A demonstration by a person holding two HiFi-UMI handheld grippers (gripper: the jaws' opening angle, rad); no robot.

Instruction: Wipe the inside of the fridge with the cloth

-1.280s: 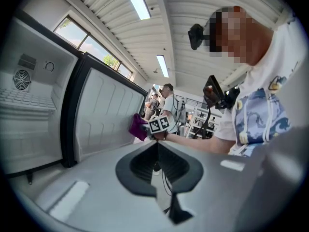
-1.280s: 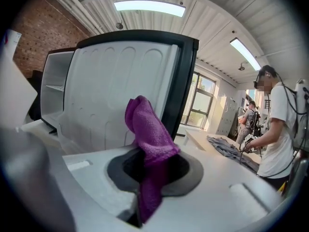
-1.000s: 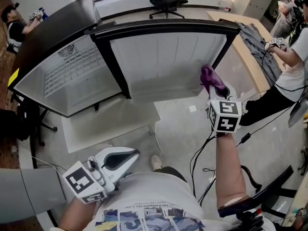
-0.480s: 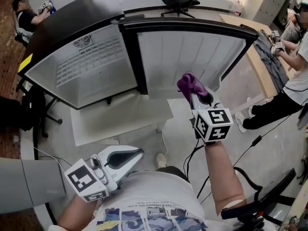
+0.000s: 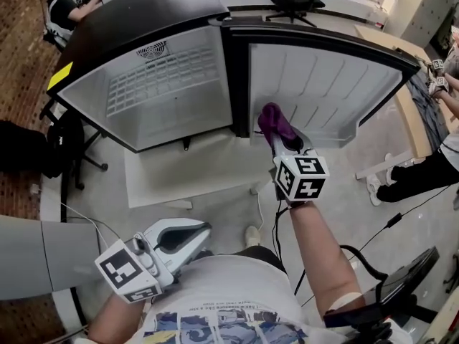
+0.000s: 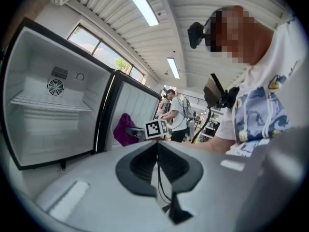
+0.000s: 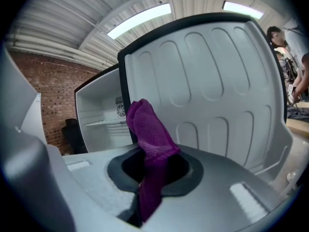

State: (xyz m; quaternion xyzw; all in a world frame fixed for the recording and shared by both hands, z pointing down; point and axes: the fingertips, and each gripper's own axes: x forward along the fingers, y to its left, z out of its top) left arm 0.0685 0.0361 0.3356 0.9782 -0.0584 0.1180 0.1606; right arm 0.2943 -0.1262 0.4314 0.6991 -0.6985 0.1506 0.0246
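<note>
From the head view, the fridge (image 5: 97, 113) fills the upper left of the frame with its door (image 5: 323, 84) swung wide to the upper right. The right gripper (image 5: 278, 133) is at centre, its fingers clamped on a purple cloth (image 5: 273, 118). The cloth is bunched up at the door's lower edge, close to the black hinge-side post. No view shows whether it touches the liner.

The left gripper (image 5: 203, 229) is at lower left, close to the person's shirt and well apart from the fridge. Its own view shows its two jaws pressed together with nothing between them.

The right gripper view adds what the head view misses. The cloth is a nubbly, towel-like fabric that stands up in a folded peak above the jaws, with a tail hanging down through them. The door's inner liner is smooth white plastic moulded with long rounded recesses. A brick wall (image 7: 46, 91) shows at left, and strip lights (image 7: 140, 17) run along a ribbed ceiling.

The left gripper view looks straight into the white compartment. It holds a wire shelf (image 6: 48, 103), and a round fan grille (image 6: 55, 87) sits on the back wall.
</note>
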